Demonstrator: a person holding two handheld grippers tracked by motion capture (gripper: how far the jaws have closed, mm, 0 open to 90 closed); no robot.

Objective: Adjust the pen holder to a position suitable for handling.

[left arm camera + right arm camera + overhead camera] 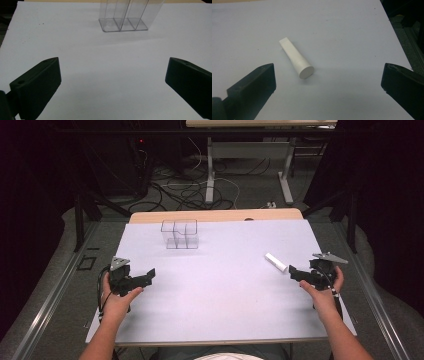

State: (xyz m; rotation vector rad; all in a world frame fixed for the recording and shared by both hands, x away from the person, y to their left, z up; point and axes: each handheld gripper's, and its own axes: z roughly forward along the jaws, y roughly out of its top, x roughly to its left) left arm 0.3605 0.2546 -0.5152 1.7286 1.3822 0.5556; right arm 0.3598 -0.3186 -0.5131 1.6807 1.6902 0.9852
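Observation:
A small white tube (275, 262) lies on the white table top (220, 290) at the right; in the right gripper view the tube (295, 58) lies just ahead of the jaws with its round cap toward me. My right gripper (292, 272) (328, 82) is open, a short way to the right of the tube, with nothing between its jaws. A clear plastic organiser (179, 234) with several compartments stands upright at the back centre; the organiser (126, 15) is well ahead of my left gripper (149, 275) (112, 82), which is open and empty at the left.
The white top (107, 65) ends at a wooden strip (215, 215) at the back. Metal rails (50, 300) run along both sides. Behind are table legs (210, 170) and cables (185, 195) on the floor.

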